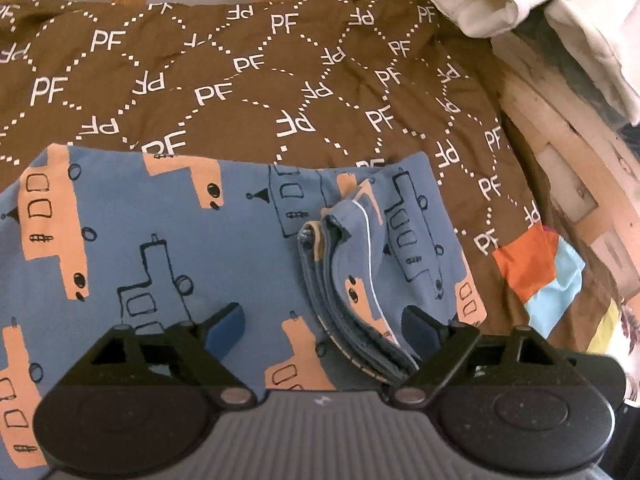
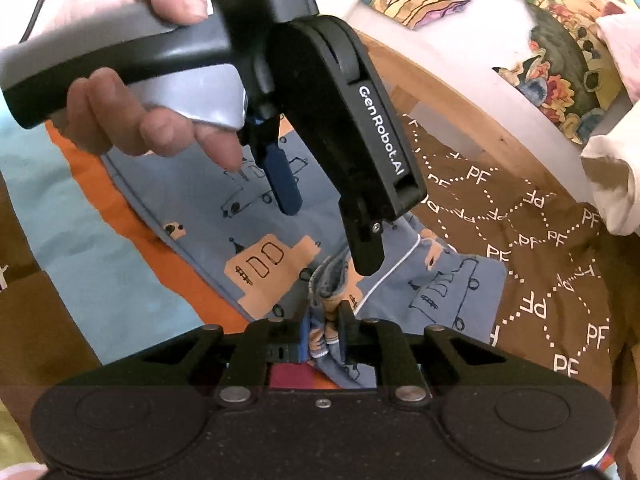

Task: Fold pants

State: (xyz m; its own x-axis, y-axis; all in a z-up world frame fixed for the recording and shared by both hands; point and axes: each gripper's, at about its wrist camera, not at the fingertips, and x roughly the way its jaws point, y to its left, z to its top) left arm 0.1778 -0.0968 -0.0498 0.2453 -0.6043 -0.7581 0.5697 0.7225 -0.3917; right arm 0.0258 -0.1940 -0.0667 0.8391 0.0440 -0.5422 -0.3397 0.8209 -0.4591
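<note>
Blue pants [image 1: 160, 216] printed with orange boats lie flat on a brown bedspread [image 1: 240, 72]. A bunched, layered edge of the pants [image 1: 344, 280] rises between the fingers of my left gripper [image 1: 320, 320], which is open and hovers just above the cloth. In the right wrist view the same left gripper [image 2: 326, 220] hangs over the pants [image 2: 264, 264], held by a person's hand [image 2: 160, 128]. My right gripper [image 2: 324, 336] is shut on a gathered fold of the pants at their near edge.
A folded white cloth [image 1: 480, 0] lies at the far right of the bed, beside the wooden frame [image 1: 560, 140]. An orange and light blue patchwork cloth [image 1: 536, 272] lies under and next to the pants. A patterned cover [image 2: 560, 60] lies beyond the frame.
</note>
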